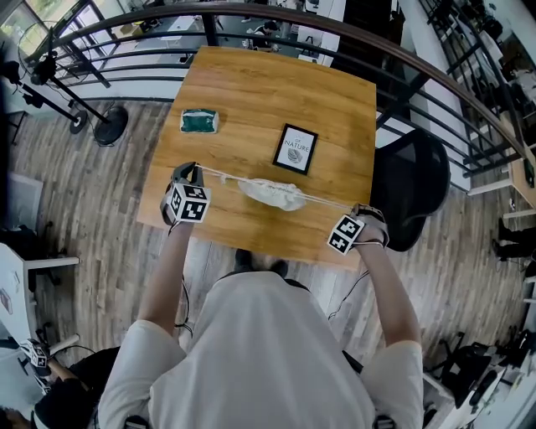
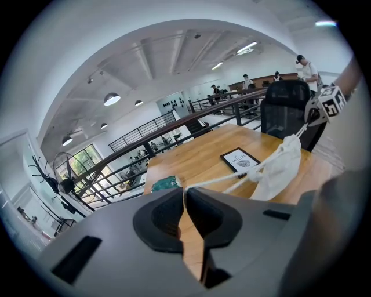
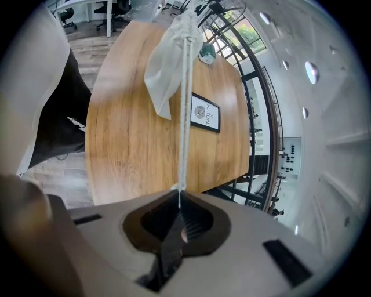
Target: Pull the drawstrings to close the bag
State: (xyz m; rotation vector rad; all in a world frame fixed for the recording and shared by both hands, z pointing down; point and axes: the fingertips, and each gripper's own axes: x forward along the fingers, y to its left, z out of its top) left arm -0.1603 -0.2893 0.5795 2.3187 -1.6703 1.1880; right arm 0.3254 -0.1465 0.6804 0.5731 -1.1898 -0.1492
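The lower end of the white drawstring bag (image 1: 272, 193) (image 2: 284, 168) (image 3: 168, 64) is disappearing behind the gripper body in the left gripper view, so whether it is touching the wooden table (image 1: 251, 84) cannot be told. The person's torso is covering part of the table's near edge.

A framed print (image 1: 296, 148) (image 2: 240, 159) (image 3: 206, 113) is lying just beyond the bag. A teal packet (image 1: 199, 121) (image 2: 165, 184) (image 3: 207, 54) is sitting farther off, toward the left. A black office chair (image 1: 410, 193) is standing at the table's right side, and a curved railing (image 1: 335, 25) is running behind.

The bag is hanging over the near part of the table, between the two grippers. Its gathered mouth is bunching up on the drawstring (image 1: 322, 199) (image 2: 220, 181) (image 3: 184, 116). The cord is stretching taut across the table from side to side, slanting nearer at the right.

The left gripper (image 1: 194, 170) (image 2: 184, 191) is pinching one end of the cord, jaws nearly together. The right gripper (image 1: 360, 209) (image 3: 178, 194) is clamping the other end.
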